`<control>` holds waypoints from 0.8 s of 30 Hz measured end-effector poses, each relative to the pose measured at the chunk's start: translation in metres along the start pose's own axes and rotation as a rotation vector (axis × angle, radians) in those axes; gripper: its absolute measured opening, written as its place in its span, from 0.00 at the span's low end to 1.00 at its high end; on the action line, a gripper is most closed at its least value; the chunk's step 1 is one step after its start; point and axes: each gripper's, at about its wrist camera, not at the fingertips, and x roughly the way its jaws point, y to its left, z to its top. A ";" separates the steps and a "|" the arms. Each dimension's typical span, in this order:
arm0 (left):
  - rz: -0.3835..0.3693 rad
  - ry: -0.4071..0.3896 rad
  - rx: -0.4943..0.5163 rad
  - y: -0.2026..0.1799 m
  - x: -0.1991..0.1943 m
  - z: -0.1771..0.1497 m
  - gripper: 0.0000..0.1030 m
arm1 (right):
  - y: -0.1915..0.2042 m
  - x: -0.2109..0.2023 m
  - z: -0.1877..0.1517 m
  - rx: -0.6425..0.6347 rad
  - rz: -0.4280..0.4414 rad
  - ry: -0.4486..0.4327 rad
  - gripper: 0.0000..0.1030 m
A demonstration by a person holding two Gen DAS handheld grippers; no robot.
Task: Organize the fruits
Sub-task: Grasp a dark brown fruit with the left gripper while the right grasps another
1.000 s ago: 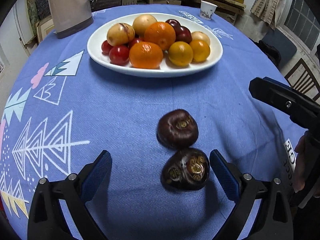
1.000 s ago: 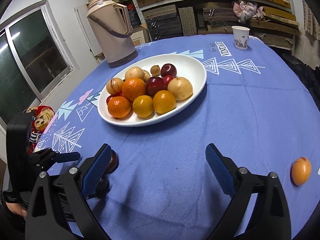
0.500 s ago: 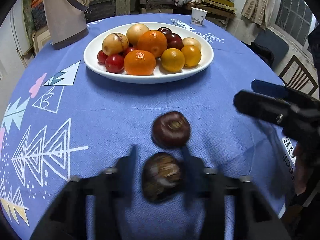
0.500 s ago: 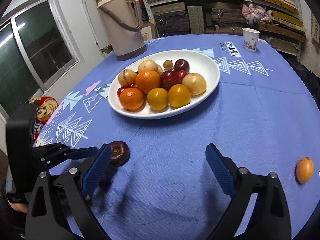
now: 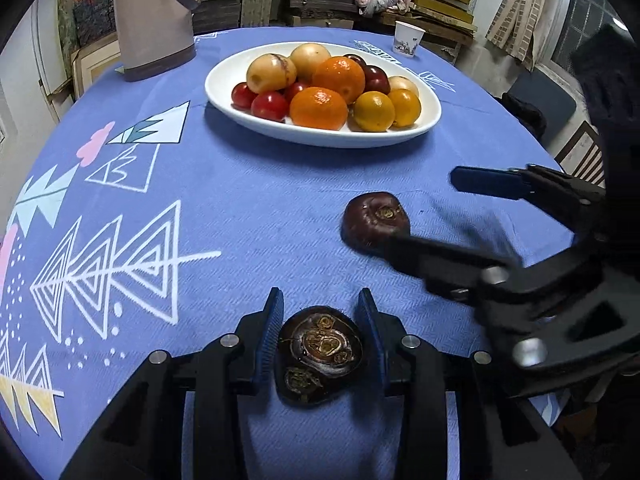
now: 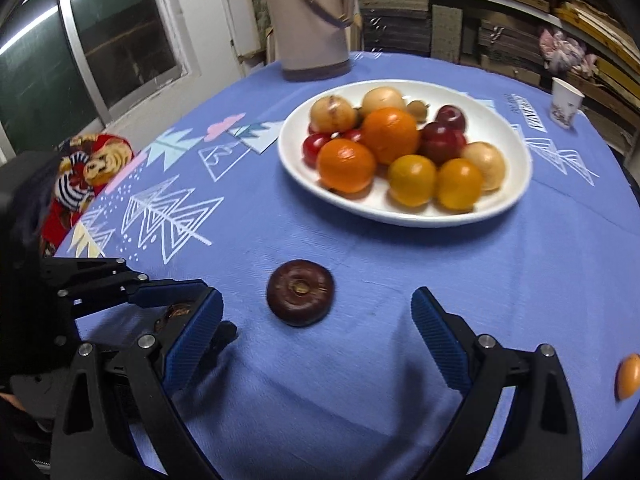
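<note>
Left gripper [image 5: 320, 344] clamped on the near dark fruit [image 5: 319, 354], sides gripped; looks hard, smooth, light. Right gripper [image 6: 316, 330] wide open, second dark fruit [image 6: 300, 293] on the cloth ahead.

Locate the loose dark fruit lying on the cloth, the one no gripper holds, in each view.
Left wrist view: dark fruit right of centre, beyond the held one.
Right wrist view: dark fruit at centre, ahead of the open fingers.
Shared landmark: white plate of fruit behind it.
</note>
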 end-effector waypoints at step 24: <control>0.009 -0.015 0.002 -0.001 -0.001 -0.004 0.37 | -0.015 0.008 -0.001 0.072 -0.004 0.043 0.41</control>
